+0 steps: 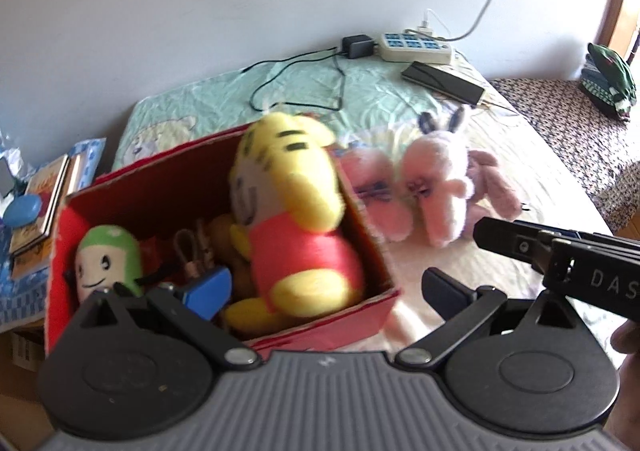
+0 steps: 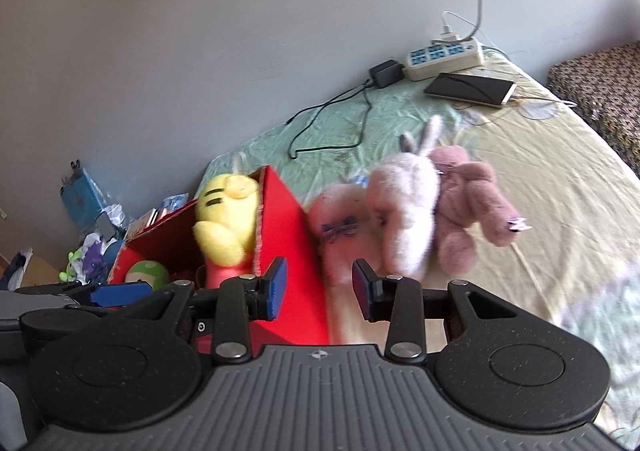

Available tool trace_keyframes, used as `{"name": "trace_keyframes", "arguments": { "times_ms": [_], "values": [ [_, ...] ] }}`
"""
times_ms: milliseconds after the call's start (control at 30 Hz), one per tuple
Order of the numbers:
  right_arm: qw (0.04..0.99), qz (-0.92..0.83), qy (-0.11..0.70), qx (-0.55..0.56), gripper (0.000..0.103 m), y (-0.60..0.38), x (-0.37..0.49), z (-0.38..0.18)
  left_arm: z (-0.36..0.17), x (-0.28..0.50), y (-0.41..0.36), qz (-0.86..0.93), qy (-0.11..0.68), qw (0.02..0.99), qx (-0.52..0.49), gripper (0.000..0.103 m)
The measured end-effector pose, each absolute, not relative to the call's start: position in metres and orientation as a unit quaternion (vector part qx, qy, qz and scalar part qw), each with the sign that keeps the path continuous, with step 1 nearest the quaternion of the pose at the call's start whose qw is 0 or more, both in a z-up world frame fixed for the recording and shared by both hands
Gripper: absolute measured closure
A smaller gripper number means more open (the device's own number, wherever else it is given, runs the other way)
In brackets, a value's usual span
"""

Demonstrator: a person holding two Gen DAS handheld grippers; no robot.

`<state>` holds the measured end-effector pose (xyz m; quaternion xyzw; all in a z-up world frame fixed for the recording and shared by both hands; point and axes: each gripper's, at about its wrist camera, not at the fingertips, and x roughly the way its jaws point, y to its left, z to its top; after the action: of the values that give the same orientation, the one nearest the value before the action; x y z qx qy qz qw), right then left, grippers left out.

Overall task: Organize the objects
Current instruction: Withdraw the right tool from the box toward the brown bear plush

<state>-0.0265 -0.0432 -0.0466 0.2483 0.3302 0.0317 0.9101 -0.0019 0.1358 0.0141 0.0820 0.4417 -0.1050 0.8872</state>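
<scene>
Left gripper (image 1: 326, 293): its jaws stood wide apart and held nothing; the left blue pad (image 1: 208, 289) sat inside the red box, the right finger (image 1: 448, 291) outside it over the sheet.
Right gripper (image 2: 319, 288): open and empty, with a clear gap between the two blue pads; the left pad (image 2: 278, 283) lay in front of the box's red outer wall, the right pad (image 2: 362, 287) just before the pink toys.
Red box (image 1: 352, 313): open-topped cardboard, between the left gripper's fingers and slightly ahead of them.
Yellow tiger plush (image 1: 296, 219): in a red shirt, upright in the box, just ahead of the left gripper's fingers, its head above the rim.
Green-capped plush (image 1: 108, 263): in the box's left corner, just beyond the left pad.
Pale pink bunny (image 2: 404, 211): on the bed sheet (image 2: 560, 179) directly ahead of the right gripper's right pad, touching its neighbours.
Pink plush (image 2: 340, 227): between the box wall and the bunny, ahead of the gap.
Mauve plush (image 2: 472, 203): right of the bunny, beyond the right pad.
Power strip (image 2: 444, 57) and phone (image 2: 468, 89): far ahead, near the wall.
</scene>
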Motion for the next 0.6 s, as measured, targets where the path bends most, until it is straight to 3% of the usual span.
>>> {"name": "trace_keyframes", "arguments": {
  "times_ms": [600],
  "values": [
    [0.885,0.009,0.362,0.292,0.064,-0.145,-0.034,-0.079,-0.005,-0.001,0.029,-0.164,0.441,0.876,0.106,0.002]
  ]
}}
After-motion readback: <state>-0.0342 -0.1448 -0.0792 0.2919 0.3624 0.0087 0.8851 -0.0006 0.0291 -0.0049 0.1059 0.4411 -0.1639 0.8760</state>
